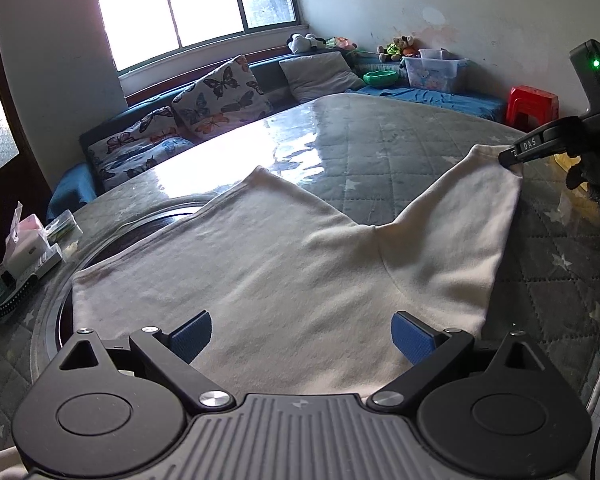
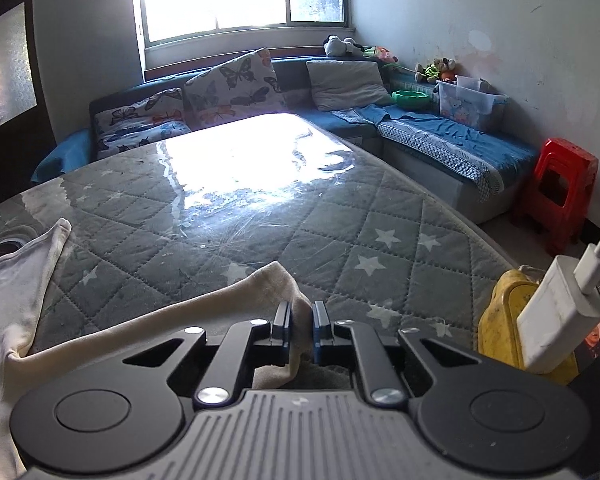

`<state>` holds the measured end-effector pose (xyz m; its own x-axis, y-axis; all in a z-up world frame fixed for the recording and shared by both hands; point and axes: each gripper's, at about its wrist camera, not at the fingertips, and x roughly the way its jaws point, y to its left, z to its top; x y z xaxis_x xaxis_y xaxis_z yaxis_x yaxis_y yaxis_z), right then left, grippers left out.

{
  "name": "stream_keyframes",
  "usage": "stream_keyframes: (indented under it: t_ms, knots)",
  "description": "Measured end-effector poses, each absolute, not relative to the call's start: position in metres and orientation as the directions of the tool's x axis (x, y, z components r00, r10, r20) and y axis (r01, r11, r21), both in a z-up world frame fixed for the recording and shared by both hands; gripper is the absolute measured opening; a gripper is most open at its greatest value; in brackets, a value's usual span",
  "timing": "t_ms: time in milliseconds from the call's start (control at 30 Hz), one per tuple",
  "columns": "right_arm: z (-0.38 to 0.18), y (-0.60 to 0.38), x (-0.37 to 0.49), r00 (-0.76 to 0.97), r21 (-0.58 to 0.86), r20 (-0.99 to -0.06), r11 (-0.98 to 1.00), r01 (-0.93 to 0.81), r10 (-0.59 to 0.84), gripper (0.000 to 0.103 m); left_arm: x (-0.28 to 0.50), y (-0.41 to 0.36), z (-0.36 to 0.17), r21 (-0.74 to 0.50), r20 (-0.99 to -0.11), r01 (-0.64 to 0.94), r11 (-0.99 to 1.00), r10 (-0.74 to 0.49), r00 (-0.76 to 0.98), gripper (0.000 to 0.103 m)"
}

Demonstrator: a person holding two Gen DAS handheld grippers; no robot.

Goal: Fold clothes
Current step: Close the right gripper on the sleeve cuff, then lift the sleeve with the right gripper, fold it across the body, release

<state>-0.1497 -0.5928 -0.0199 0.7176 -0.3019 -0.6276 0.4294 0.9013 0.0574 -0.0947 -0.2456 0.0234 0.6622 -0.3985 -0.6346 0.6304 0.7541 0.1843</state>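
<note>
Nearest, the left tool (image 1: 301, 338) hangs with jaws wide over the cream garment (image 1: 260, 272), gripping nothing; the garment lies spread on the quilted surface (image 2: 340, 248); further right, the right tool (image 2: 301, 326) pinches its corner, likely to start a fold.

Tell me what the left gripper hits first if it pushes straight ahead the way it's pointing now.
Most likely the white garment: the open left gripper tilts down over it, with cloth spread between and beyond its fingers. The table lies underneath; exact depth is unclear.

Black claw (image 1: 300, 338) with blue ribbed pads (image 1: 191, 336), silver screws, grey ridged housing.
</note>
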Motion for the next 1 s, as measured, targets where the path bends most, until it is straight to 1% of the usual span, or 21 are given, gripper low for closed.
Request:
stream_keyframes:
  t_ms: [200,367,633,800,1000]
  knots:
    - [-0.007,-0.589,-0.159,0.756,0.077,-0.593,0.914,0.398,-0.279,0.009,-0.093,-0.25,0.024,0.193,-0.632,0.622,0.759,-0.388,0.671,0.098]
    - [0.01,-0.587,-0.162,0.783,0.064,-0.556,0.925,0.374,-0.278,0.009,-0.093,-0.254,0.024,0.198,-0.632,0.622,0.758,-0.386,0.672,0.098]
    - [0.024,-0.583,-0.162,0.791,0.051,-0.55,0.935,0.352,-0.267,0.009,-0.093,-0.264,0.016,0.207,-0.643,0.64,0.74,-0.389,0.659,0.098]
    - [0.051,-0.569,-0.17,0.827,0.058,-0.515,0.954,0.294,-0.224,0.009,-0.093,-0.266,0.014,0.202,-0.646,0.644,0.738,-0.394,0.654,0.098]
    - [0.094,-0.533,-0.175,0.874,0.035,-0.468,0.985,0.168,-0.133,0.008,-0.089,-0.242,0.029,0.167,-0.614,0.605,0.779,-0.398,0.682,0.098]
